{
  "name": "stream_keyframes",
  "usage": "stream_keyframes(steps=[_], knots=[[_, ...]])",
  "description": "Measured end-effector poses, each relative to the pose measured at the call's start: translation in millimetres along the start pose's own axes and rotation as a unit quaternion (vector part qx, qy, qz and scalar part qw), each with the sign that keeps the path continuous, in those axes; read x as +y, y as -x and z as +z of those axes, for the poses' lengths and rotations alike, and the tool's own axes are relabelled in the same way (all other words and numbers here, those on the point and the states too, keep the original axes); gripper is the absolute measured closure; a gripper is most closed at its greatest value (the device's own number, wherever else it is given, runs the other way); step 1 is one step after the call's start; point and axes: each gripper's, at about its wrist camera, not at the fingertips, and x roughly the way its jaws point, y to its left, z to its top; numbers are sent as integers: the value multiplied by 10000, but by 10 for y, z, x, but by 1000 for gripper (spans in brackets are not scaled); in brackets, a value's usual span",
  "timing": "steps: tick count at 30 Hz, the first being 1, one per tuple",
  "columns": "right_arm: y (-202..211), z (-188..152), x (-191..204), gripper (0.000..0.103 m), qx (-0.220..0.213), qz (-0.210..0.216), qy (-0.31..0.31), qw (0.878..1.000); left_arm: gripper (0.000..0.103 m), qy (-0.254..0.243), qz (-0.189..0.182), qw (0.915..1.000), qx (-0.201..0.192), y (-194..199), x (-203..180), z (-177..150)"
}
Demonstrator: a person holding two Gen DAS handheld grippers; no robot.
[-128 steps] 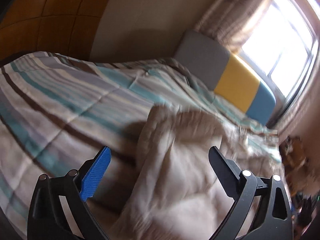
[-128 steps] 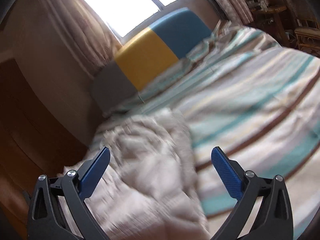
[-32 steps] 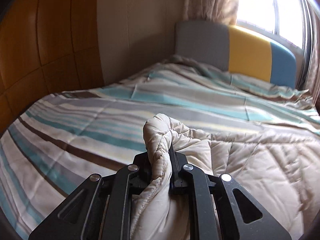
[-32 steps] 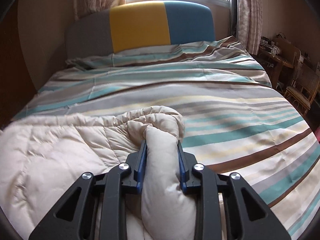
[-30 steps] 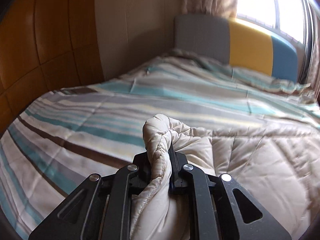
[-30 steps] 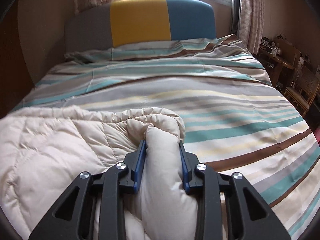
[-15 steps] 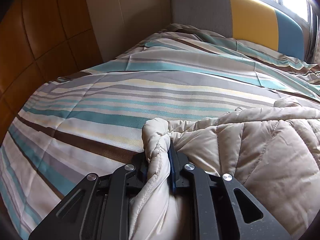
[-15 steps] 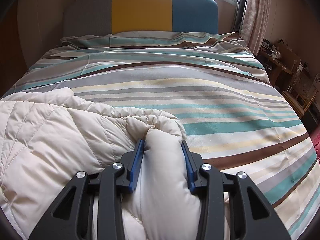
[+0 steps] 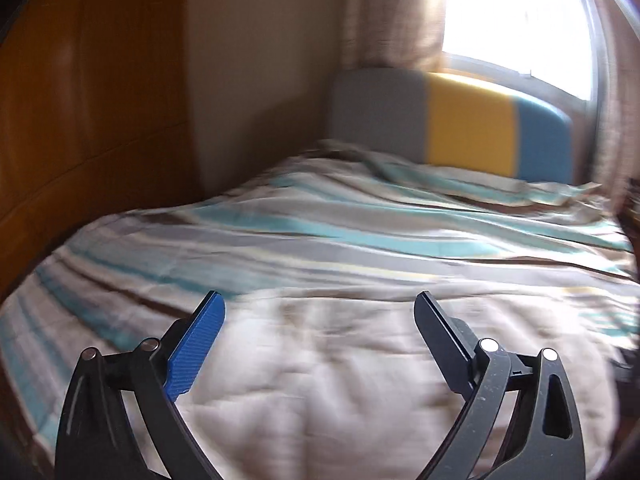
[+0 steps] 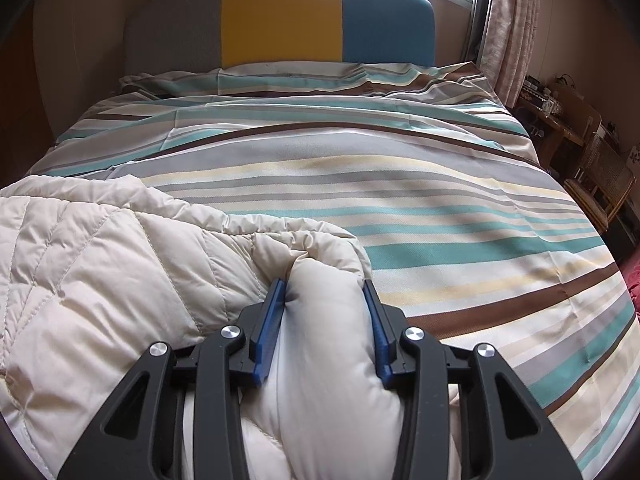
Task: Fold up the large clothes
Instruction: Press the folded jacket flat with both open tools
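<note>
A cream quilted puffy coat [image 10: 112, 264] lies on the striped bed cover [image 10: 400, 184]. In the right wrist view my right gripper [image 10: 325, 286] is shut on a thick bunched fold of the coat at its right edge. In the left wrist view, which is blurred by motion, my left gripper [image 9: 320, 312] is open and empty, raised above the coat [image 9: 340, 380], with its blue pad [image 9: 196, 344] on the left.
A grey, yellow and blue headboard [image 10: 280, 20] stands at the far end under a bright window. A wooden panel wall [image 9: 80, 100] runs along the left side of the bed. A wooden chair and desk [image 10: 592, 160] stand at the right, by the curtain.
My left gripper has opened, let go of the coat's fold and lifted away. My right gripper keeps its hold and has lowered the coat onto the bed.
</note>
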Motion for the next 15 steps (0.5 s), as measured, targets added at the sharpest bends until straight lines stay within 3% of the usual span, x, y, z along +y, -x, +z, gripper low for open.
stream_keyframes(steps=[3, 6, 10, 15], knots=[[3, -2, -12, 64, -6, 11, -15, 10000, 8, -343, -62, 9991, 228, -145, -330, -21], [5, -4, -15, 64, -9, 26, -34, 10000, 8, -548, 139, 9975, 426, -411, -504, -181], [5, -7, -29, 63, -14, 72, -65, 10000, 5, -347, 60, 9972, 653, -653, -459, -453], [13, -4, -24, 63, -26, 52, -43, 10000, 3, -280, 34, 9968, 745, -757, -430, -544]])
